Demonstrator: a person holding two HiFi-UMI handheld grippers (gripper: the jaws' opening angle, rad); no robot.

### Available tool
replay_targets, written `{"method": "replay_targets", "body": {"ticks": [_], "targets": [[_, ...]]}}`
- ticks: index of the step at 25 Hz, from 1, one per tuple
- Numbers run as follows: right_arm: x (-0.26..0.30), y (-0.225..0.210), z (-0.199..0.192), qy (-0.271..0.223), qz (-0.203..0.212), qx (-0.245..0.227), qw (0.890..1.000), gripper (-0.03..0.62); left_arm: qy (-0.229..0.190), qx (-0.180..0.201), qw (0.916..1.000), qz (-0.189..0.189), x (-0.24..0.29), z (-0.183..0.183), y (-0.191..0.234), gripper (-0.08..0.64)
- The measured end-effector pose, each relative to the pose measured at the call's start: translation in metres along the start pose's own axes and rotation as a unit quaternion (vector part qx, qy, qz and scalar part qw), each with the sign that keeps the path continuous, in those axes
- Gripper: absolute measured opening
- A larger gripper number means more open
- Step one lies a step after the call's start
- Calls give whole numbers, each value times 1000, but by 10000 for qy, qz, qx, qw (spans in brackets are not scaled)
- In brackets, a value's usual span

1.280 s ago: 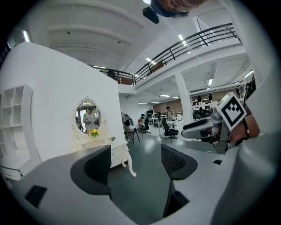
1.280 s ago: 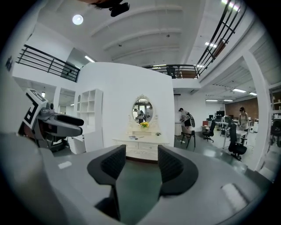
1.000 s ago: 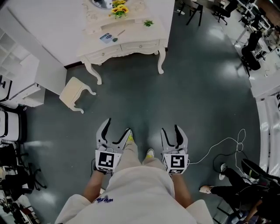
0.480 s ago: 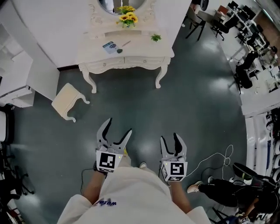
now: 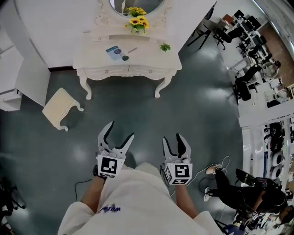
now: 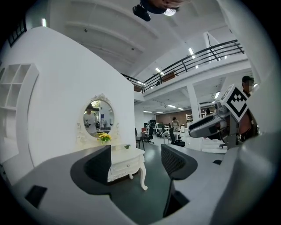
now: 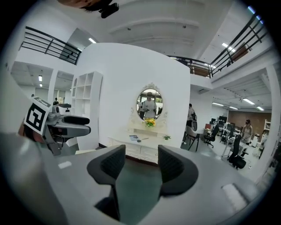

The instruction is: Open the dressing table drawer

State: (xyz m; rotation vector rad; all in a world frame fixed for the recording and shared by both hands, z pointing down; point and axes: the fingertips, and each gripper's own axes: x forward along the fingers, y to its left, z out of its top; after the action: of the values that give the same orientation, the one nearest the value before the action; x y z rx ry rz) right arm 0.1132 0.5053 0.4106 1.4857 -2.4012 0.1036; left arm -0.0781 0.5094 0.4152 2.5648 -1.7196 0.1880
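While left gripper [image 5: 121, 130] and right gripper [image 5: 172, 137] gape empty, curvy-legged dressing table [image 5: 146, 56] stands apart.

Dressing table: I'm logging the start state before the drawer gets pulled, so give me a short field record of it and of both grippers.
dressing table: against the white wall, ahead of the person
drawers: fronts look flush, shut
on top: sunflowers, small green plant, blue booklet
mirror: oval, behind the top
stool: on the floor, left of the table in the head view
left gripper: open, empty, well short of the table
right gripper: open, empty, well short of the table
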Motion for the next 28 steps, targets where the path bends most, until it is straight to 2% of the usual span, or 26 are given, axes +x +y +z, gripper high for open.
{"method": "replay_targets", "body": {"ticks": [5, 13, 16, 19, 28], "targets": [[43, 13, 10, 33, 55, -38, 10000, 230, 183, 57, 9997, -141, 20, -12, 35, 344], [119, -21, 15, 13, 56, 92, 9999, 230, 308, 98, 9994, -132, 88, -10, 62, 344], [156, -43, 19, -39, 118, 154, 9998, 230, 372, 161, 9992, -48, 124, -5, 75, 344], [198, -72, 25, -13, 201, 228, 9995, 231, 483, 50, 9988, 97, 168, 0, 88, 344], [293, -175, 37, 16, 286, 399, 9988, 230, 713, 184, 9973, 64, 301, 24, 91, 344]]}}
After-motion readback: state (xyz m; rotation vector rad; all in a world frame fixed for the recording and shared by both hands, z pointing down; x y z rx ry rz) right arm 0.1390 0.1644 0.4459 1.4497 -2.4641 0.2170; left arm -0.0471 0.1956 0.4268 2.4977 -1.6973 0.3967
